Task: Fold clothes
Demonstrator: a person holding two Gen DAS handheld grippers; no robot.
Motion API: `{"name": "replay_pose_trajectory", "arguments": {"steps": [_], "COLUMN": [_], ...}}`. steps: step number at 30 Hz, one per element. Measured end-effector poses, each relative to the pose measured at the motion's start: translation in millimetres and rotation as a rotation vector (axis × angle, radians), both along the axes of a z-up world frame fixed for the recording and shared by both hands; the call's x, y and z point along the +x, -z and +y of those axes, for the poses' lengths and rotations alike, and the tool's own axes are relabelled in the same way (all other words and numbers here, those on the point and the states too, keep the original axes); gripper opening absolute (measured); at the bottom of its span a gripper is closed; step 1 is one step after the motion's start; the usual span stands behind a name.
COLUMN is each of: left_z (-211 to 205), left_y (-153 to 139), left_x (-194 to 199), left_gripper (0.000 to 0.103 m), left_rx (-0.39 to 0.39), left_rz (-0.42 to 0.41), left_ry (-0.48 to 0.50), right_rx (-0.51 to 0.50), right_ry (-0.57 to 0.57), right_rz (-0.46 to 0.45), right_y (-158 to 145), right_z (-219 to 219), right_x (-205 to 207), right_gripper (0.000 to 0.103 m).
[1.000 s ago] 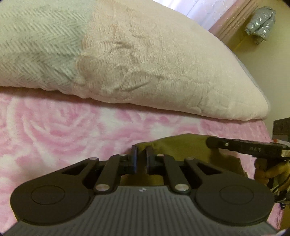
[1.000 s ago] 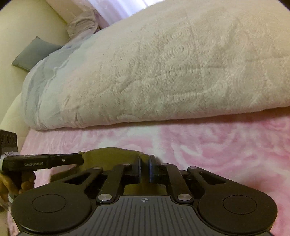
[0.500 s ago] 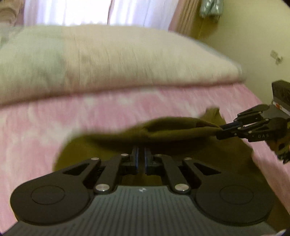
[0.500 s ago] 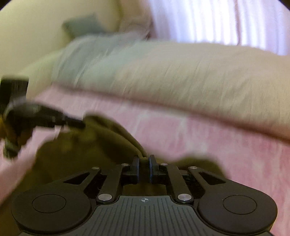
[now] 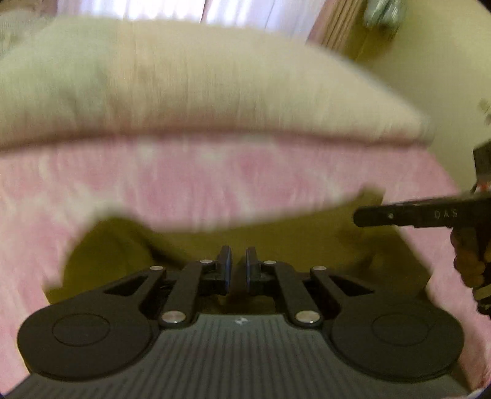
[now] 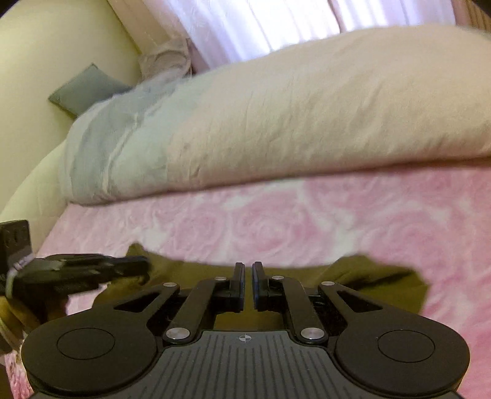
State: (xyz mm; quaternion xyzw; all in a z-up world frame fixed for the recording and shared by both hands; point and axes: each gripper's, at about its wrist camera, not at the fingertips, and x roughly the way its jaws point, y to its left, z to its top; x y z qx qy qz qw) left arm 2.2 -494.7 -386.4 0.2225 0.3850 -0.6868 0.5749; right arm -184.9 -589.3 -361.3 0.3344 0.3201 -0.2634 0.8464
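An olive-green garment [image 5: 276, 242] lies spread on the pink rose-patterned bed cover [image 5: 184, 178]; it also shows in the right wrist view [image 6: 368, 276]. My left gripper [image 5: 237, 264] is just above the garment's near edge, its jaws a small gap apart with nothing clearly between them. My right gripper [image 6: 248, 277] stands the same way over the garment, jaws slightly apart. Each gripper shows side-on in the other's view: the right one [image 5: 399, 214] and the left one [image 6: 92, 267]. The left view is blurred.
A thick cream quilt [image 6: 307, 116] lies folded across the bed behind the garment, with a pale blue part [image 6: 116, 135] at its left end. A grey cushion [image 6: 83, 89] and a cream headboard [image 6: 30, 61] stand at left. Curtains [image 6: 260, 24] hang behind.
Both grippers have brought the lifted garment down and forward onto the bed. Their jaws, shut on the cloth before, now stand slightly apart. The garment lies flatter.
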Motion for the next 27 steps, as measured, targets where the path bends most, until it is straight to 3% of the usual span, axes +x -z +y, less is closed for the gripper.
{"name": "replay_pose_trajectory", "arguments": {"steps": [2, 3, 5, 9, 11, 14, 15, 17, 19, 22, 27], "left_z": [16, 20, 21, 10, 0, -3, 3, 8, 11, 22, 59], "left_y": [7, 4, -6, -27, -26, -2, 3, 1, -10, -24, -35], "left_x": [-12, -15, -15, 6, 23, 40, 45, 47, 47, 43, 18], "left_gripper": [0.005, 0.005, 0.006, 0.007, 0.007, 0.006, 0.006, 0.005, 0.005, 0.011, 0.012], "left_rx": [-0.03, -0.04, -0.062, -0.164, -0.137, -0.025, -0.027, -0.046, -0.083, -0.136, -0.103], "left_rz": [-0.04, -0.06, -0.089, -0.141, -0.168, -0.222, -0.21, -0.204, -0.195, -0.163, -0.212], "left_ry": [-0.014, -0.011, -0.007, -0.116, -0.201, -0.245, -0.251, -0.254, -0.283, -0.338, -0.33], "right_rx": [0.033, 0.016, 0.01, -0.147, -0.172, -0.149, -0.132, -0.114, -0.097, -0.159, -0.139], "right_ry": [0.0, 0.005, 0.012, 0.055, 0.096, 0.152, 0.169, 0.206, 0.241, 0.29, 0.296], "right_rz": [0.091, 0.073, 0.072, 0.037, 0.056, 0.15, 0.177, 0.106, 0.079, 0.02, 0.132], "right_y": [24, 28, 20, -14, -14, 10, 22, 26, 21, 4, 6], "right_z": [4, 6, 6, 1, -10, -23, -26, -26, -25, -15, 5], "right_x": [7, 2, 0, -1, -4, -14, -20, -35, -40, -48, -60], "right_gripper": [0.007, 0.007, 0.008, 0.008, 0.008, 0.008, 0.007, 0.007, 0.008, 0.008, 0.008]}}
